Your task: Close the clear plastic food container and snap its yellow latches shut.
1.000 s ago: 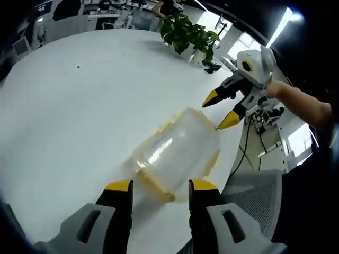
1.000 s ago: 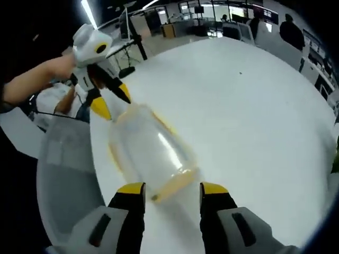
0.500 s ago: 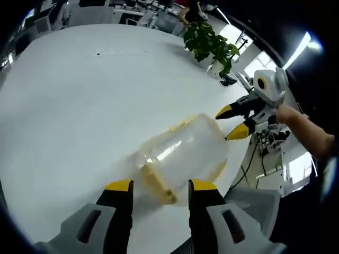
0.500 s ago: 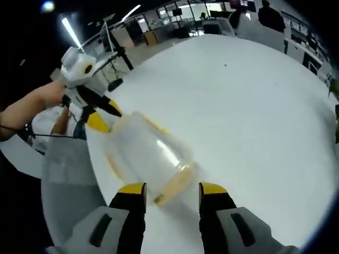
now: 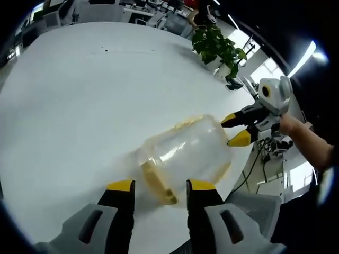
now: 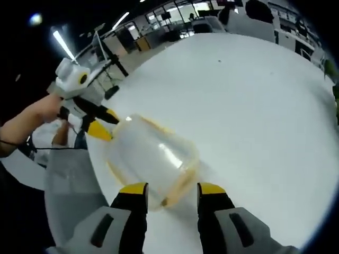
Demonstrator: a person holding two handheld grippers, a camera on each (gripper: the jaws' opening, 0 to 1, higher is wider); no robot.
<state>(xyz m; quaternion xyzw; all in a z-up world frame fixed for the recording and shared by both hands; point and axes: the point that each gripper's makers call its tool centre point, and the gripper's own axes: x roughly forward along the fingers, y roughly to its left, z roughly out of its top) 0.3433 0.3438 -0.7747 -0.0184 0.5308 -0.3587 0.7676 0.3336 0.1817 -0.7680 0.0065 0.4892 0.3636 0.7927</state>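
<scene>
White round table (image 5: 69, 106): clear plastic food container (image 5: 183, 159) lies near its edge, yellow latch (image 5: 156, 182) toward left gripper (image 5: 156, 185). Left gripper jaws parted, empty, flanking container's end. Right gripper (image 6: 169, 188) likewise released, empty, at the opposite end.

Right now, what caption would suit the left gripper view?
Two open grippers, left and right, flank a clear food container on a white table.

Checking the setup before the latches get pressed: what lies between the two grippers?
The clear container, lying on the white table. In the left gripper view it spans from the left gripper to the right gripper; the right gripper view agrees.
</scene>
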